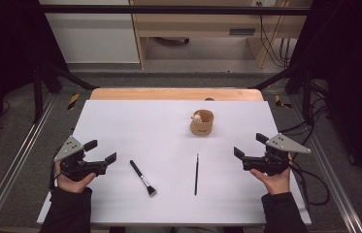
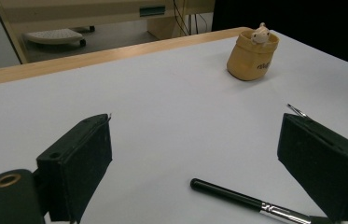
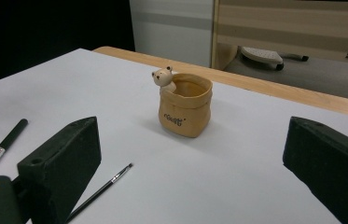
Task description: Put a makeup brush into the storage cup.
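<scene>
Presently: left gripper (image 1: pixel 104 151) and right gripper (image 1: pixel 248 146), fingers apart, empty. Thick brush (image 1: pixel 142 177) and thin brush (image 1: pixel 196 174) lie flat on bench (image 1: pixel 120 121) — likely to roll or skid; pot (image 1: pixel 202 123) may tip.

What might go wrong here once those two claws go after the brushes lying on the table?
The thin brush lies flat on the white table, so the right hand-held gripper may struggle to pinch it and could scrape the surface. The thick brush is round-handled and might roll away from the left hand-held gripper. The small bear cup looks light; a brush dropped in carelessly could tip it.
</scene>
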Demonstrator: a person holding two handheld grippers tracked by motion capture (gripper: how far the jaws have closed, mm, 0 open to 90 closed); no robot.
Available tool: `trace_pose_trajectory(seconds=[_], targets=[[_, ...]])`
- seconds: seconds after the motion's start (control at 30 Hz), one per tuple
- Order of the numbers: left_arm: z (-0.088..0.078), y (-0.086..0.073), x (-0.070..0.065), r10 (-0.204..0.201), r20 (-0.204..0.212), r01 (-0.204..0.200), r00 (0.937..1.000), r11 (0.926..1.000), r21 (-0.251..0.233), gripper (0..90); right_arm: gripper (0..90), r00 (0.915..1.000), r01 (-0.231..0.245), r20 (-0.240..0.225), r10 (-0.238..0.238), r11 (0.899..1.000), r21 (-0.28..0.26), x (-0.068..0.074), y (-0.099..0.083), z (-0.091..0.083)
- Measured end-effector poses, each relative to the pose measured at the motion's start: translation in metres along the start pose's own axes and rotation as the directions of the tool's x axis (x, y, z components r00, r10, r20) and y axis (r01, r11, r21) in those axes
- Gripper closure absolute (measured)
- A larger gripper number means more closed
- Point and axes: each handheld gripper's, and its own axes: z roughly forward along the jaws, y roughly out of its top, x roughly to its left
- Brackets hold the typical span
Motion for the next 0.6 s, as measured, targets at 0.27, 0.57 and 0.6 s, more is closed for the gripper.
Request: trace_pose_trajectory(seconds=[0.27, 0.57, 0.6], targets=[[0.004, -0.002, -0.006, 0.010, 0.000, -0.010, 0.9999, 0.9998, 0.018, 9.1, 4.7, 1.0000, 0.006, 0.003, -0.006, 1.000, 0.006, 0.002, -0.001, 0.000], [0.010, -0.005, -0.011, 0.011, 0.003, -0.011, 0.9999, 0.9992, 0.038, 9.2, 4.7, 0.9998, 0.017, -0.002, -0.017, 1.000, 0.007, 0.005, -0.001, 0.001], [0.011, -0.005, -0.012, 0.009, 0.005, -0.009, 0.9999, 0.9992, 0.040, 9.2, 4.7, 0.9999, 0.013, 0.000, -0.013, 1.000, 0.009, 0.005, -0.001, 0.001]])
